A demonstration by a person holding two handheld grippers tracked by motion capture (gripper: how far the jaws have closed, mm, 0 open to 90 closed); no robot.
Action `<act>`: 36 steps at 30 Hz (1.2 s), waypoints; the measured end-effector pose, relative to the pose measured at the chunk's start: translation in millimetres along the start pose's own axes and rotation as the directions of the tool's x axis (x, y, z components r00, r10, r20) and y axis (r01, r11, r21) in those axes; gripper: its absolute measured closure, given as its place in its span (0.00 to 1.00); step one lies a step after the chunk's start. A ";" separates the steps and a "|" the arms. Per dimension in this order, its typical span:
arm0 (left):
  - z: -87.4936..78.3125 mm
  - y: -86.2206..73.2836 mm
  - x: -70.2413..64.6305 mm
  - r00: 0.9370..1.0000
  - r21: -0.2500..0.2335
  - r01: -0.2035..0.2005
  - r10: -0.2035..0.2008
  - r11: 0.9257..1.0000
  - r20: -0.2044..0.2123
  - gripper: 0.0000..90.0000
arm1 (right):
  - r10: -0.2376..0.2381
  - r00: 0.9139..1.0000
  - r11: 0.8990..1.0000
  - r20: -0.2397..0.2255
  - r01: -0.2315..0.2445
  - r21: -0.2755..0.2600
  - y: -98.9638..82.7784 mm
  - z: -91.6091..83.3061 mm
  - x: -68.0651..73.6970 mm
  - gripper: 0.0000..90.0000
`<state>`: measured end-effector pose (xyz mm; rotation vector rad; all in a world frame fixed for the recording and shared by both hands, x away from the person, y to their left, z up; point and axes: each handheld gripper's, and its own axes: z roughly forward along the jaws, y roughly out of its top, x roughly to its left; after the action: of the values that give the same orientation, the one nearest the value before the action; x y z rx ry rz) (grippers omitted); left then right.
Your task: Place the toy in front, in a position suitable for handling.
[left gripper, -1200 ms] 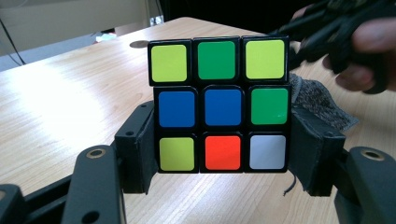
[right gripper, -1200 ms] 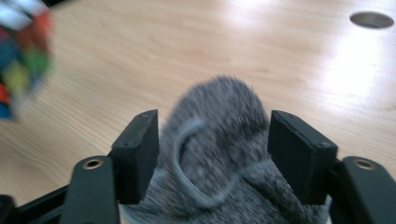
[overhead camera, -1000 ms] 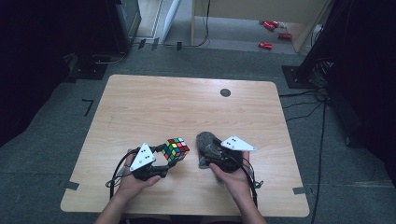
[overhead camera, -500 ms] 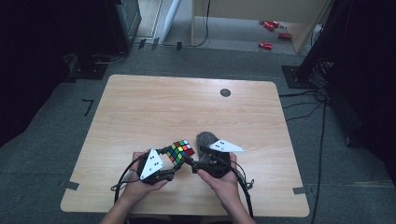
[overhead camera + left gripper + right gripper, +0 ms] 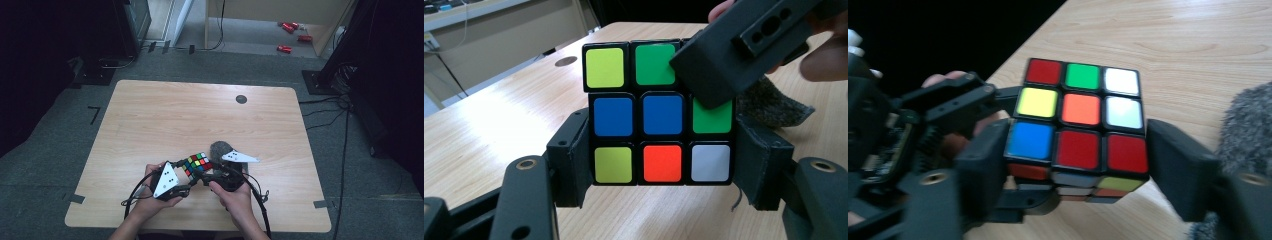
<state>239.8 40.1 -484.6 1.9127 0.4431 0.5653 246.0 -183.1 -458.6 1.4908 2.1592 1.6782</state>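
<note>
Cube sits pinched tight in left tongs, lifted just above counter. Right tongs just closing on cube's near layer, pads at both sides. Hold left tongs steady, squeeze right evenly, twist one layer slowly, keep layers lined up.

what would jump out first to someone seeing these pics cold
The bright puzzle cube near the table's front edge grabs the eye, held up between two hand-held tongs. The left tongs clamp its sides; the right tongs bracket one layer, and their jaws have just been closing. A grey fuzzy cloth lies just behind.
</note>
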 end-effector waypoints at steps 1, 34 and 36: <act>0.2 -0.1 -0.2 1.000 0.001 -0.002 0.002 1.000 -0.003 0.39 | -0.010 1.000 1.000 0.011 0.010 -0.001 -0.4 0.0 1.2 0.36; -22.3 3.6 44.9 0.893 -0.127 0.445 -0.450 0.887 -0.014 0.39 | -0.295 0.948 0.950 0.118 0.304 -0.066 -12.8 7.5 18.5 0.28; -21.1 6.6 40.7 0.879 -0.143 0.470 -0.477 0.871 -0.016 0.39 | -0.292 0.949 0.952 0.118 0.300 -0.058 -16.9 13.6 21.3 0.25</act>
<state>261.5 75.4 -463.8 1.5815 0.8576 0.3064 230.7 -158.1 -466.5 1.1397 2.1111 1.5223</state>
